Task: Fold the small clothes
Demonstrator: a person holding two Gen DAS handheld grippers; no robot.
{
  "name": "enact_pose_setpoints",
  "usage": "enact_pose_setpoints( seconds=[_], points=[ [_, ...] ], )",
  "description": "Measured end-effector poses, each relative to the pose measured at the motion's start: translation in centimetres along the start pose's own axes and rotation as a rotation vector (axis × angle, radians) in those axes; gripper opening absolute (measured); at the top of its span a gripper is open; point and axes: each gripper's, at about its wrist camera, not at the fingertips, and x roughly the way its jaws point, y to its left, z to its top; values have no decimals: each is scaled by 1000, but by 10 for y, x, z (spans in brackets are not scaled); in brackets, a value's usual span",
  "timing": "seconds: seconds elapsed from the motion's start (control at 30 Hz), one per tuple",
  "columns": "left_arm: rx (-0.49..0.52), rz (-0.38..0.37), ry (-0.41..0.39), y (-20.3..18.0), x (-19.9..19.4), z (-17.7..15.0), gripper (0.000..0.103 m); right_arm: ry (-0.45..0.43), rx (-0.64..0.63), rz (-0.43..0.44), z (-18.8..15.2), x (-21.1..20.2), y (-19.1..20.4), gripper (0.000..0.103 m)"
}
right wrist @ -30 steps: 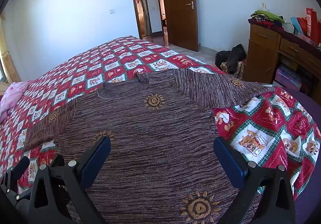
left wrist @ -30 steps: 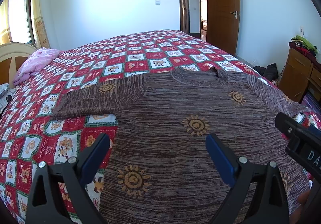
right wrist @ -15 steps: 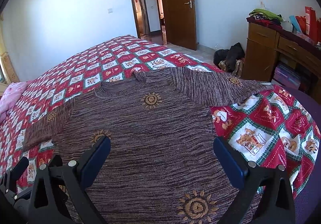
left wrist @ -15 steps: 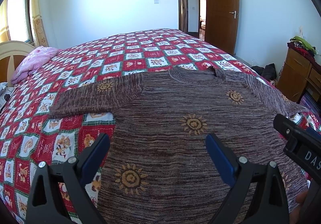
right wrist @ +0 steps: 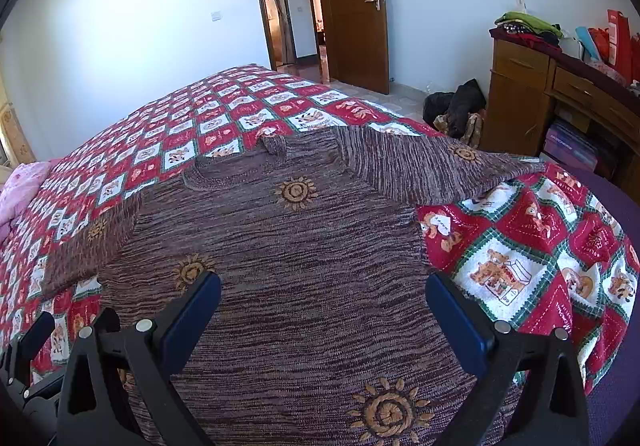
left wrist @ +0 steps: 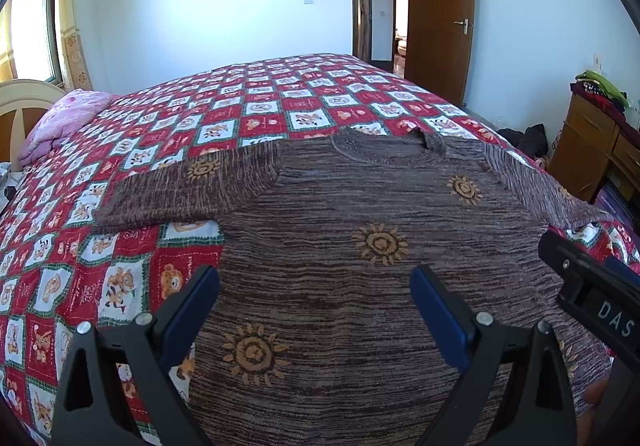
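A brown knitted sweater [left wrist: 360, 206] [right wrist: 296, 238] with orange sun motifs lies flat on the bed, front up, collar far, both sleeves spread out sideways. My left gripper [left wrist: 316, 298] hovers open above the sweater's lower left part, nothing between its blue pads. My right gripper [right wrist: 324, 304] is open too, over the lower right part of the sweater. The right gripper's body [left wrist: 592, 298] shows at the right edge of the left wrist view. The left gripper's body [right wrist: 28, 358] shows at the lower left of the right wrist view.
The bed carries a red, white and green checked quilt [left wrist: 248, 110] [right wrist: 520, 246]. A pink pillow [left wrist: 64, 118] lies at the headboard on the left. A wooden dresser [right wrist: 560, 94] with stacked clothes stands to the right. Dark bags [right wrist: 456, 106] sit on the floor by the open door [right wrist: 352, 6].
Both grippers have drifted slightly, so the sweater sits a little lower and closer in both views. The jaws stay open and the sweater has not moved.
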Motion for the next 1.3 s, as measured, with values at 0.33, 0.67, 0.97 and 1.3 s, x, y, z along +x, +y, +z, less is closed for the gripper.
enact_pose_setpoints(
  seconds=[0.33, 0.67, 0.97, 1.3],
  points=[
    [9, 0, 17, -4, 6, -1, 98, 13, 1, -3, 1, 6, -2, 102],
    [-29, -51, 31, 8, 22, -5, 99, 40, 21, 89, 3, 22, -26, 101],
    [-153, -25, 87, 33, 50, -20, 99, 37, 286, 63, 64, 45, -174, 66],
    [-229, -13, 162, 46, 78, -30, 99, 93, 710, 76, 86, 113, -324, 52]
  ],
)
